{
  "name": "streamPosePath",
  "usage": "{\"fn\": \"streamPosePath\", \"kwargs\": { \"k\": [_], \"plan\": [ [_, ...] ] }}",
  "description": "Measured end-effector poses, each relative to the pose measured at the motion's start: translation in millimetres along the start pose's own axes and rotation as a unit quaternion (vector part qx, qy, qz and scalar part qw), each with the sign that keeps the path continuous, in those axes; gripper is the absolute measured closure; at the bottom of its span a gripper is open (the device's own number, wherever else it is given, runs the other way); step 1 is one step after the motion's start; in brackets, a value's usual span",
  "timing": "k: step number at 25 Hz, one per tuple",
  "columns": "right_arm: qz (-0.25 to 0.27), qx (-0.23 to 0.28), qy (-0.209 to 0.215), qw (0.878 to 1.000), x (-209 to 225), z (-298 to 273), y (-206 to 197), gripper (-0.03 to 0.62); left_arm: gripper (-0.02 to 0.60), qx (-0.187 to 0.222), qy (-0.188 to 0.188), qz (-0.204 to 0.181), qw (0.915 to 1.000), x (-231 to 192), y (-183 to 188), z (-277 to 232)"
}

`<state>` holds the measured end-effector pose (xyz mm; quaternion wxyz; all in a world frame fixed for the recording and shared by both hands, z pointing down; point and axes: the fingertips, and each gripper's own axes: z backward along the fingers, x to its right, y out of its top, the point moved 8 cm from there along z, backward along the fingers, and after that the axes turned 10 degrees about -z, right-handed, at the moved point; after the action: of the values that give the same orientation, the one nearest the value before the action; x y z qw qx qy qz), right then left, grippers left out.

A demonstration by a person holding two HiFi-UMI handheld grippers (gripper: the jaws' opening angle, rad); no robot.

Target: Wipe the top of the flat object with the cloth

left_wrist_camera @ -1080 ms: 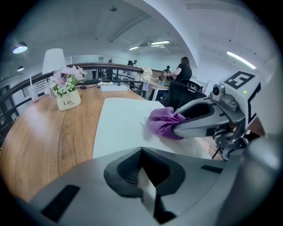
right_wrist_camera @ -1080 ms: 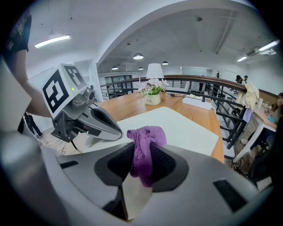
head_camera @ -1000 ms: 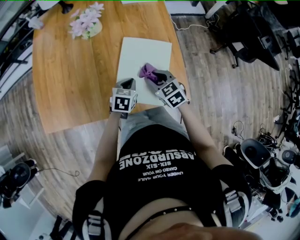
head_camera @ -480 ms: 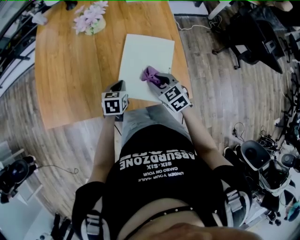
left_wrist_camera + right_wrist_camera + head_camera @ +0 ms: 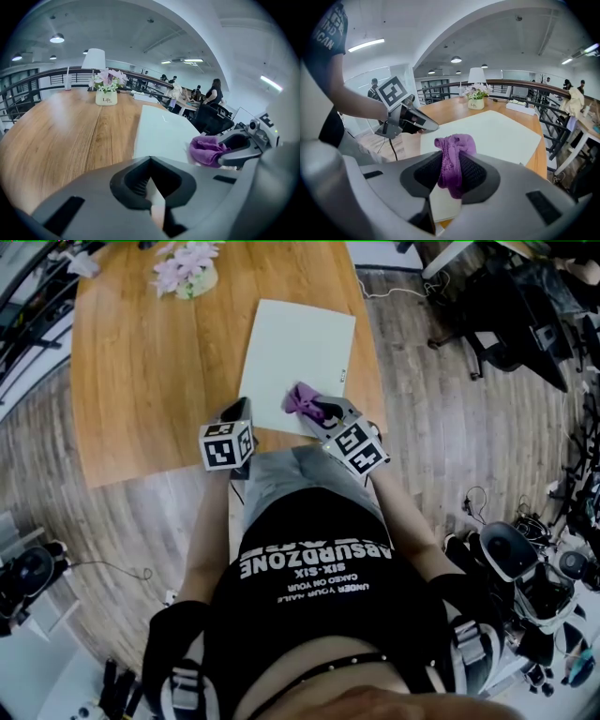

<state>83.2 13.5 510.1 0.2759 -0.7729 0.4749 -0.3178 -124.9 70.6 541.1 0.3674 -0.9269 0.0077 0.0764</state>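
A pale flat board [image 5: 300, 352] lies on the wooden table [image 5: 141, 362]. My right gripper [image 5: 319, 409] is shut on a purple cloth [image 5: 300, 399] at the board's near edge. In the right gripper view the cloth [image 5: 452, 154] bunches between the jaws over the board's [image 5: 497, 131] near corner; whether it touches the board I cannot tell. My left gripper [image 5: 236, 418] is shut and holds nothing, at the table's near edge just left of the board. The left gripper view shows the board [image 5: 161, 131], the cloth [image 5: 206, 150] and the right gripper [image 5: 236, 150] to its right.
A small pot of pink flowers [image 5: 187, 273] stands at the table's far end, also in the left gripper view [image 5: 106, 91]. The person's body is close against the table's near edge. Chairs and cables [image 5: 506, 324] crowd the floor at the right.
The left gripper has drawn back off the board's near left corner to the table edge. The right gripper has pulled the cloth toward the board's near edge.
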Motion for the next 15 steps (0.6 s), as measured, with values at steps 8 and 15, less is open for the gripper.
{"fn": "streamPosePath", "kwargs": {
  "k": [8,15],
  "plan": [
    [-0.007,-0.009,0.030,0.999,-17,-1,-6,0.474,0.569,0.006,-0.014,0.011,0.9998,-6,-3,-2],
    [0.003,-0.029,0.068,0.997,-32,1,-7,0.474,0.569,0.007,-0.011,0.011,0.9998,-3,-2,1]
  ]
}}
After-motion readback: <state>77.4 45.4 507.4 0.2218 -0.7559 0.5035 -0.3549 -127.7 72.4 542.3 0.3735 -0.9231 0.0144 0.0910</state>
